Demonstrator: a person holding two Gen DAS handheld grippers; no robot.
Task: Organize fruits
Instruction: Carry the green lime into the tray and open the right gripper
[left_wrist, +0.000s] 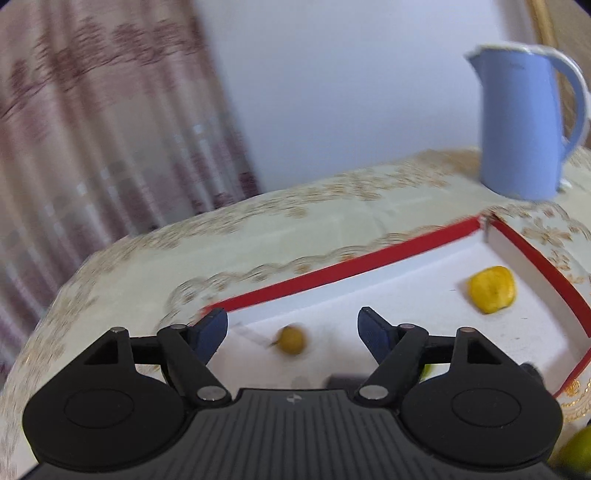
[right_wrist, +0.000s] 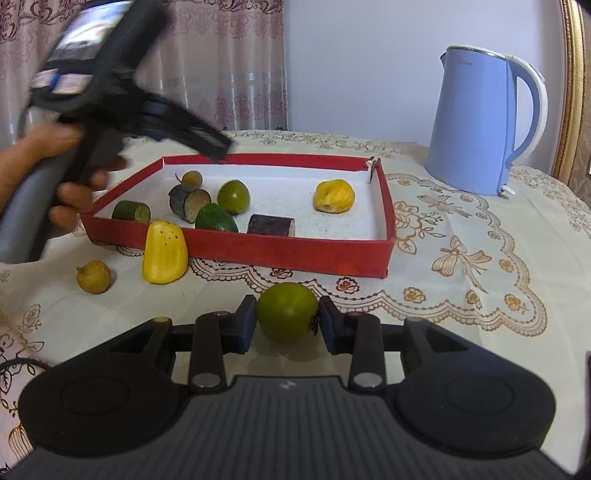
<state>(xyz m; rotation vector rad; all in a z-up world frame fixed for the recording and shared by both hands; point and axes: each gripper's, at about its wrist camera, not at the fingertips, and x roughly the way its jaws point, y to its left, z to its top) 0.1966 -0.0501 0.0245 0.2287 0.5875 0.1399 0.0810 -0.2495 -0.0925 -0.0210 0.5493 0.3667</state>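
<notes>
- Tablecloth (right_wrist: 461, 314): cream, gold floral print, covering the table; pink curtain and pale wall behind.
- Red tray (right_wrist: 295, 251): white-floored, red-walled collecting box, the landmark for all entries.
- Inside the tray: small brown fruit (right_wrist: 192, 178) near the far-left corner; three dark cut cylinders, two green fruits, and a yellow piece (right_wrist: 334, 195) towards the right end. Apparently already sorted.
- Outside the tray: yellow fruit (right_wrist: 164, 253) leaning on the front wall; brown round fruit (right_wrist: 94, 277) left of it, apart. Apparently still to be gathered.
- Green round fruit (right_wrist: 287, 311): on the cloth in front of the tray, between the right gripper (right_wrist: 287, 325) fingers, which sit at its sides; firm contact cannot be told.
- Left gripper (left_wrist: 291, 325): released, spread wide, hanging over the tray's left end, empty; blurred.
- Blue kettle (right_wrist: 476, 129): beyond the tray's right end, not part of the job.
</notes>
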